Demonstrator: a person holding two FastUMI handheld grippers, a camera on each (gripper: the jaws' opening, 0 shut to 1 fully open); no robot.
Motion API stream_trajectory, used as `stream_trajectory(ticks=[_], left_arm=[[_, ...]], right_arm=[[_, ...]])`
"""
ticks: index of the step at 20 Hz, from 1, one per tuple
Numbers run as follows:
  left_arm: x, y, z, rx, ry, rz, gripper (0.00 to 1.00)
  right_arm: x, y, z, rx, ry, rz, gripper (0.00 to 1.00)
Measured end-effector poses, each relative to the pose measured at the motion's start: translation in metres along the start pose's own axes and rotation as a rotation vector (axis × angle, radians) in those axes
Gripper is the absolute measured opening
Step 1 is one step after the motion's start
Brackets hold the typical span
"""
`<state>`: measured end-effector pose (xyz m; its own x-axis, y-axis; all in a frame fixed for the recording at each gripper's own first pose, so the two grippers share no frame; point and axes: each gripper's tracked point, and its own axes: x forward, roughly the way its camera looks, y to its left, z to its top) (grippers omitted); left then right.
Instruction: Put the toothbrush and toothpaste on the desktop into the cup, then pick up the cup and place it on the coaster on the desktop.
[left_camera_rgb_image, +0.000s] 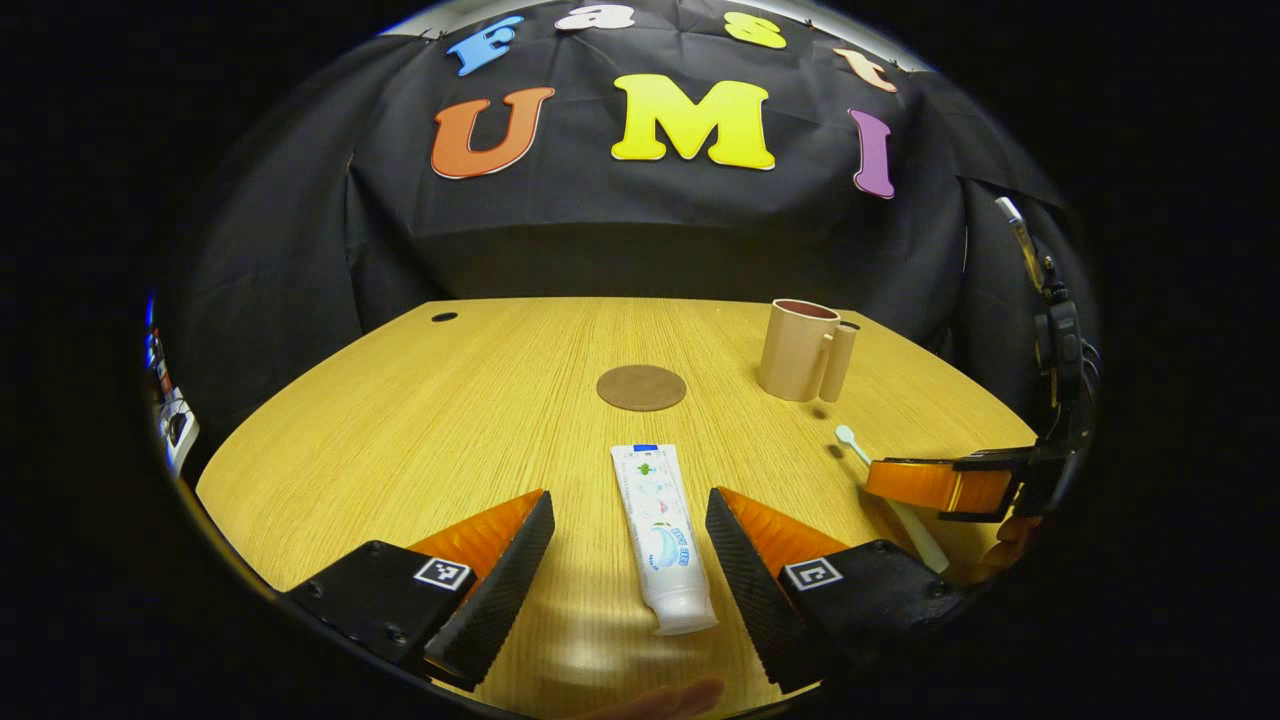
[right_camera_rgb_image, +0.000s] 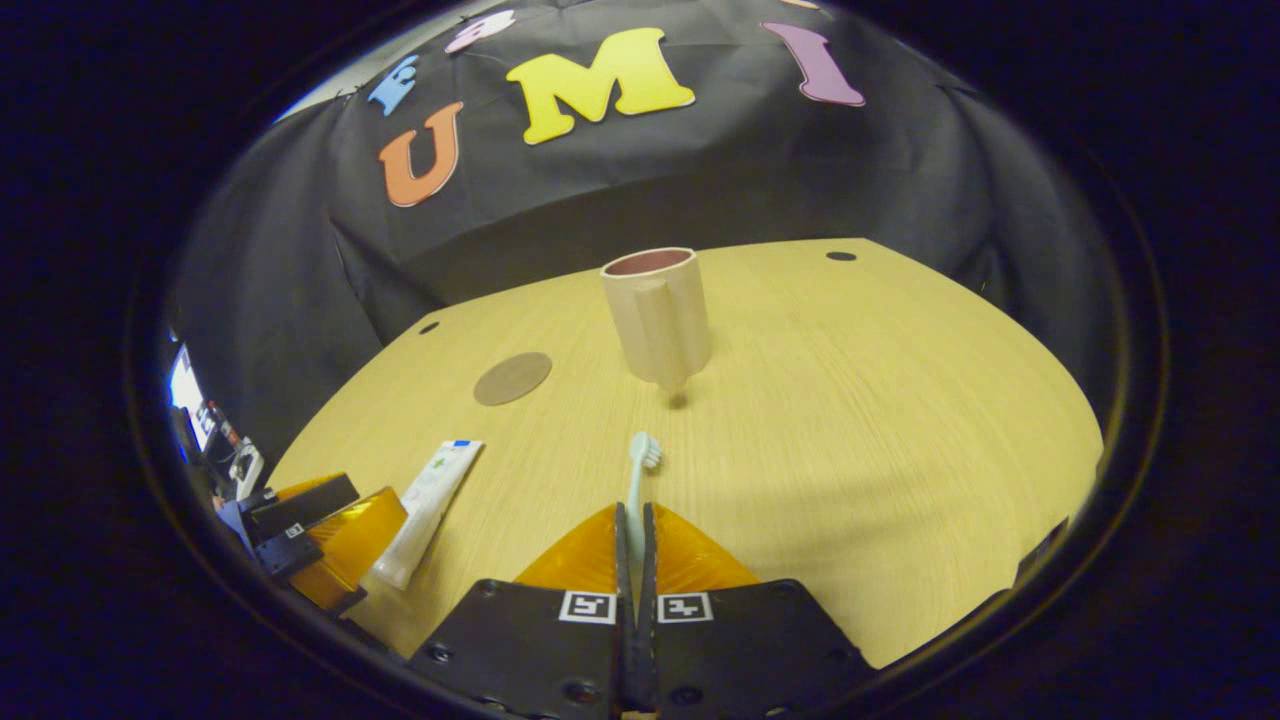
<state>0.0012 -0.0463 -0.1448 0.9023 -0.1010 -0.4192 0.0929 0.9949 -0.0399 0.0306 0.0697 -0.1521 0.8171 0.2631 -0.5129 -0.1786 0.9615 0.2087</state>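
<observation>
Left gripper (left_camera_rgb_image: 630, 545): low over the table (left_camera_rgb_image: 400, 430), pointing toward the far wall; fingers spread wide, one on each side of the toothpaste, not touching it.
Toothpaste (left_camera_rgb_image: 661, 535): flat on the table between the left fingers, lengthwise along them, cap end toward the camera. In the right gripper view it (right_camera_rgb_image: 428, 508) lies just beside the left gripper (right_camera_rgb_image: 330, 545).
Right gripper (right_camera_rgb_image: 633, 545): low, level with the table, aimed at the cup; fingers pressed together on the toothbrush handle. In the left gripper view it (left_camera_rgb_image: 935, 485) comes in from the right edge, held crosswise over the toothbrush.
Toothbrush (right_camera_rgb_image: 638, 480): handle pinched between the right fingers, head sticking out ahead toward the cup; lifted or resting, cannot tell. In the left gripper view it (left_camera_rgb_image: 855, 445) runs under the right gripper.
Cup (right_camera_rgb_image: 657, 315): upright on the table, empty, handle facing the right gripper; well apart from the brush head.
Coaster (left_camera_rgb_image: 641, 387): flat, bare, left of the cup (left_camera_rgb_image: 797, 350), beyond the toothpaste.
Hand (left_camera_rgb_image: 1005, 540): part of it shows below the right gripper, at the edge.
</observation>
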Motion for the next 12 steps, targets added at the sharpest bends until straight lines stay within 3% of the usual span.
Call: stream_trajectory(ticks=[3, 4, 8, 12], left_arm=[[0.006, 0.003, -0.018, -0.030, 0.104, 0.016, 1.00], [0.007, 0.002, -0.022, -0.036, 0.130, 0.012, 0.97], [0.011, -0.004, -0.018, -0.032, 0.128, 0.007, 0.94], [0.013, -0.005, -0.024, -0.004, 0.154, 0.012, 0.82]], right_arm=[[-0.014, 0.003, 0.012, -0.035, -0.044, 0.004, 0.01], [-0.018, 0.004, 0.015, -0.050, -0.062, 0.003, 0.00], [-0.033, 0.010, 0.030, -0.070, -0.109, 0.020, 0.01], [-0.043, 0.011, 0.047, -0.081, -0.147, 0.026, 0.00]])
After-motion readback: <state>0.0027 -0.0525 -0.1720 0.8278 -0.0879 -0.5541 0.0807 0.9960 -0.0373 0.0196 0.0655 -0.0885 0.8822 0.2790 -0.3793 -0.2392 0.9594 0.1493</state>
